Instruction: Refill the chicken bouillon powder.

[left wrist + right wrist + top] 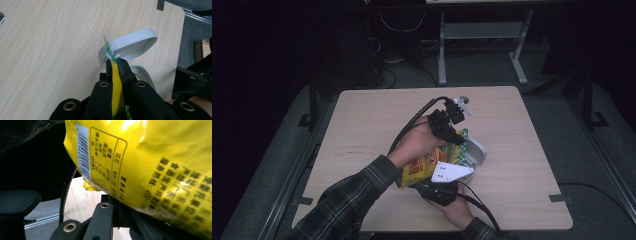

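Though crumpled, glossy yellow snack bag [427, 165], barcoded.

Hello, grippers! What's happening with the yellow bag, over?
Left gripper shut on yellow bag top edge. Right gripper shut on its lower part. Bag held above white bowl. Nothing in the way.

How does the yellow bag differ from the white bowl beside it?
The yellow bag is soft, printed and crinkly; the white bowl is hard, plain and smooth. The bag is held up, pinched by the left tool at its edge; the bowl lies tipped on the table, untouched. Both sit near the table's middle.
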Demonstrator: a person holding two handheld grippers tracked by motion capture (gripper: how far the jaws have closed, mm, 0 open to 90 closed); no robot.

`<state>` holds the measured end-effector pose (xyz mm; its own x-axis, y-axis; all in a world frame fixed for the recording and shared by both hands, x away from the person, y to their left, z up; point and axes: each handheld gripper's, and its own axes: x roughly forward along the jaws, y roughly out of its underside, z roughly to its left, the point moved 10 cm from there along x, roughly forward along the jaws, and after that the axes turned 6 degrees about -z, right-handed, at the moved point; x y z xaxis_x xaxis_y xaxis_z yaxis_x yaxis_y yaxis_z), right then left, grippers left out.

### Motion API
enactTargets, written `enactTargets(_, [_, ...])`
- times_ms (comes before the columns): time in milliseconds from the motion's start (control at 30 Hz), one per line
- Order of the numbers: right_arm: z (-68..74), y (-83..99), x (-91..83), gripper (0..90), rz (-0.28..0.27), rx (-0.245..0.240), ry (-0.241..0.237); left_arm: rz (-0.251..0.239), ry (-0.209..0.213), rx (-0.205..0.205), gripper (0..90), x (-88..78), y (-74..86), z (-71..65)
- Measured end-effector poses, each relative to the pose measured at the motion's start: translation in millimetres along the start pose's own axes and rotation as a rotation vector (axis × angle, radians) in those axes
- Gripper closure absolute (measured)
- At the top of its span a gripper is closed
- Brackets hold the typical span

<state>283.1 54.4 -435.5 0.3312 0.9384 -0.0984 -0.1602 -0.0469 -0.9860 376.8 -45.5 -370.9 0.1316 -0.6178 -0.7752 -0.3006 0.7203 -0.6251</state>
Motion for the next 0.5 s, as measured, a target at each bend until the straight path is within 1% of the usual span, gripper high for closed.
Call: enactTargets(500, [-0.4, -0.7, -0.3, 90.0, -0.003, 0.003, -0.001, 0.005, -0.002, 0.002, 89.7, 0.7, -0.7, -0.1])
